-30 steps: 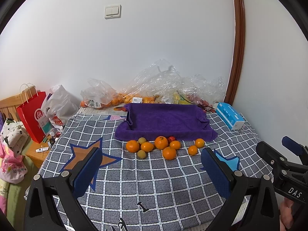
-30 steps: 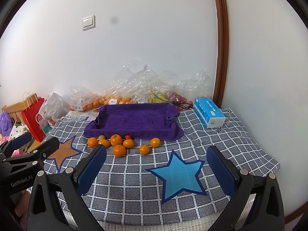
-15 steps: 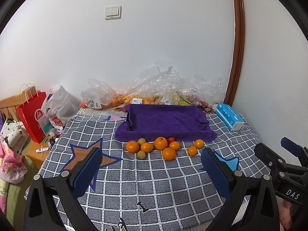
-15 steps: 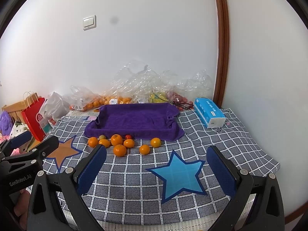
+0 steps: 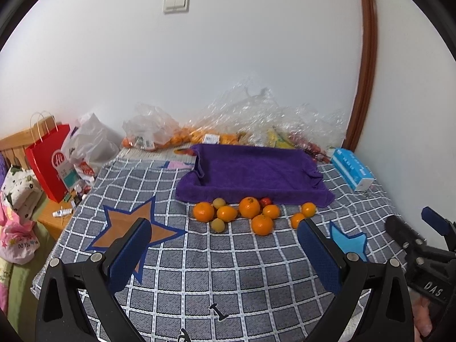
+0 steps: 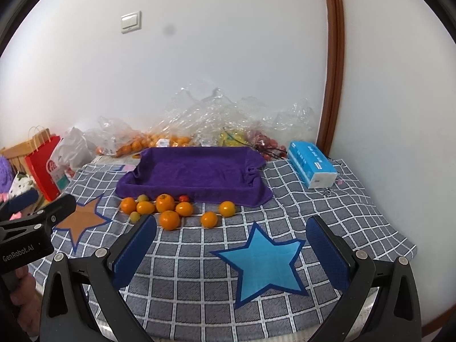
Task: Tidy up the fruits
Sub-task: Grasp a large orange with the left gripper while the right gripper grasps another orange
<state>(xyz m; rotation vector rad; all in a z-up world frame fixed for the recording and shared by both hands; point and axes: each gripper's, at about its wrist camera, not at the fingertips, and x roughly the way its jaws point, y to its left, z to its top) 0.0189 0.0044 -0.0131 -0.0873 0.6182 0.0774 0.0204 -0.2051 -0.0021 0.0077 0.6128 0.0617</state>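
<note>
On my far left a red paper bag (image 5: 47, 159) stands off the edge of the checked cloth (image 5: 228, 268), beside a white plastic bag (image 5: 91, 142). Neither is my concern. My left gripper (image 5: 225, 245) hangs over the near part of the cloth with its jaws spread wide and nothing between them. Ahead of it the fruit lies loose in a row along the front edge of the purple towel tray (image 5: 256, 168): an orange (image 5: 203, 211) at the left end, two small yellowish fruits (image 5: 218, 224) near it, a bigger orange (image 5: 249, 207) in the middle with a small red fruit (image 5: 265, 201) tucked against the towel, another orange (image 5: 262, 224) nearer me, and two small oranges (image 5: 308, 209) a little apart to the right. The tray holds no fruit that I can see, so I judge the sorting not yet begun; every piece is left to lift in. Behind the tray, clear plastic bags (image 5: 256, 122) hold more fruit against the wall. Further right, my right gripper (image 6: 230, 242) is likewise open and empty, above the blue star (image 6: 262, 259), well short of the fruit. At the far right a blue tissue pack (image 6: 312, 164) lies near the wall
</note>
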